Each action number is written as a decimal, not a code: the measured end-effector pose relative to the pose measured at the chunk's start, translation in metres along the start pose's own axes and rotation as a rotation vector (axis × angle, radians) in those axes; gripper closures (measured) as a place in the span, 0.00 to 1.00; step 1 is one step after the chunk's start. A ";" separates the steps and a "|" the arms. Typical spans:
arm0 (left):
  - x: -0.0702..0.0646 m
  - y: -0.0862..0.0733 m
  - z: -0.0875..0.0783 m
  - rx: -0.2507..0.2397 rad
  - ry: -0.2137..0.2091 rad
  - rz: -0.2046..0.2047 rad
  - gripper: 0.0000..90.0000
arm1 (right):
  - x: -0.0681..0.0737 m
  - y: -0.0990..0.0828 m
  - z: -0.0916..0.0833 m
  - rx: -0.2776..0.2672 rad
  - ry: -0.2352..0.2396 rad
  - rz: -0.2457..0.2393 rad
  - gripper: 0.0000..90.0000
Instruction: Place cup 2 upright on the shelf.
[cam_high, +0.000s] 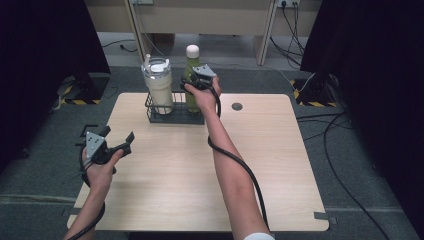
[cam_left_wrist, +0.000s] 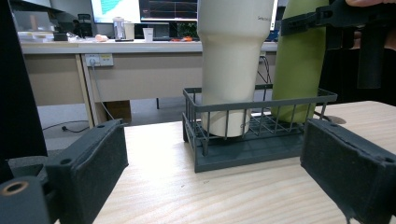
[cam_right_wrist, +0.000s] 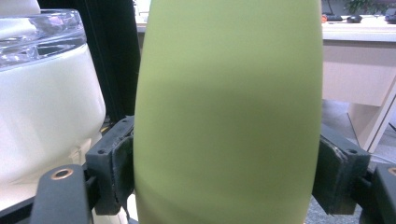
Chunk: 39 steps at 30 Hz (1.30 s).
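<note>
A dark wire basket (cam_high: 172, 116) (cam_left_wrist: 243, 154) stands at the table's far middle. In it are a cream tumbler (cam_high: 159, 85) (cam_left_wrist: 231, 60) (cam_right_wrist: 42, 93) with a clear lid on the left and a green bottle (cam_high: 189, 70) (cam_left_wrist: 299, 70) (cam_right_wrist: 229, 116) with a white cap on the right. My right gripper (cam_high: 194, 82) (cam_right_wrist: 224, 172) is shut on the green bottle's body, one pad pressed on each side. Whether the bottle's base rests on the basket floor I cannot tell. My left gripper (cam_high: 118, 135) (cam_left_wrist: 215, 177) hovers open over the table's left edge, facing the basket, nothing between its jaws.
The wooden table (cam_high: 200, 175) has a round grommet hole (cam_high: 237, 106) right of the basket. The right gripper's cable (cam_high: 240, 165) trails along the forearm across the table. Behind the table are a desk (cam_high: 210, 20), floor cables (cam_high: 345, 150) and black curtains on both sides.
</note>
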<state>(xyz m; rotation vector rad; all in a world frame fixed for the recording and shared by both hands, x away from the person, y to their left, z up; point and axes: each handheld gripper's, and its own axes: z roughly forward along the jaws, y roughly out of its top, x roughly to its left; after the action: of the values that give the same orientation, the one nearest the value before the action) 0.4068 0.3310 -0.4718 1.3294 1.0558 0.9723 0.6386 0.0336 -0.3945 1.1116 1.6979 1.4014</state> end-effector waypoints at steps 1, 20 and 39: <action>0.000 0.000 0.000 -0.001 0.000 -0.001 0.07 | 0.000 0.000 0.000 0.000 0.001 0.001 0.24; -0.001 -0.001 0.000 0.005 -0.003 -0.003 0.07 | -0.001 -0.003 -0.001 -0.003 0.002 0.021 0.18; 0.000 -0.002 0.000 0.004 0.000 -0.008 0.07 | 0.005 -0.006 -0.003 -0.008 0.015 0.005 0.11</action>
<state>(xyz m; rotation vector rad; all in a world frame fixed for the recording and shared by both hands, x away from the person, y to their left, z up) 0.4072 0.3313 -0.4737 1.3276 1.0630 0.9648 0.6325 0.0360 -0.3995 1.1036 1.6996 1.4221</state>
